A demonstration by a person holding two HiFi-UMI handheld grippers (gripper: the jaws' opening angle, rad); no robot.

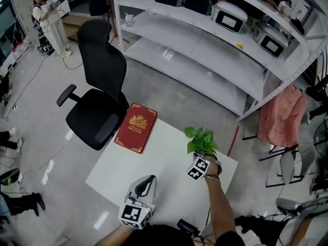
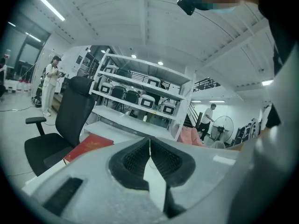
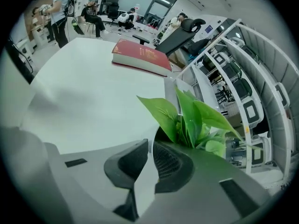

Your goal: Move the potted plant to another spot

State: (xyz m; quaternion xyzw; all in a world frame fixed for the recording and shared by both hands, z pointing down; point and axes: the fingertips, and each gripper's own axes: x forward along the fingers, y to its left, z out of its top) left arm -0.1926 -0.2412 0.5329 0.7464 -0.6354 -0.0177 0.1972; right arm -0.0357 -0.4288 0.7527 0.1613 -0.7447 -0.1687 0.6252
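Potted plant (image 3: 191,115) — rim pinched in right hand-held gripper (image 3: 150,143).

The hand-held gripper (image 2: 150,143) is being held, jaws pressed together, empty; a red book (image 2: 88,146) is being seen beyond.

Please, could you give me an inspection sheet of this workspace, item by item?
Surface: white table.
Job's things: potted plant upright near the table's right edge.
Clutter: red book at the far left corner.
Grippers: right gripper jaws seem closed on the pot's rim; left gripper jaws shut, empty, over the near edge.
Cables: thin cable on the floor, left.
Surroundings: office chair, shelving, person standing far left.
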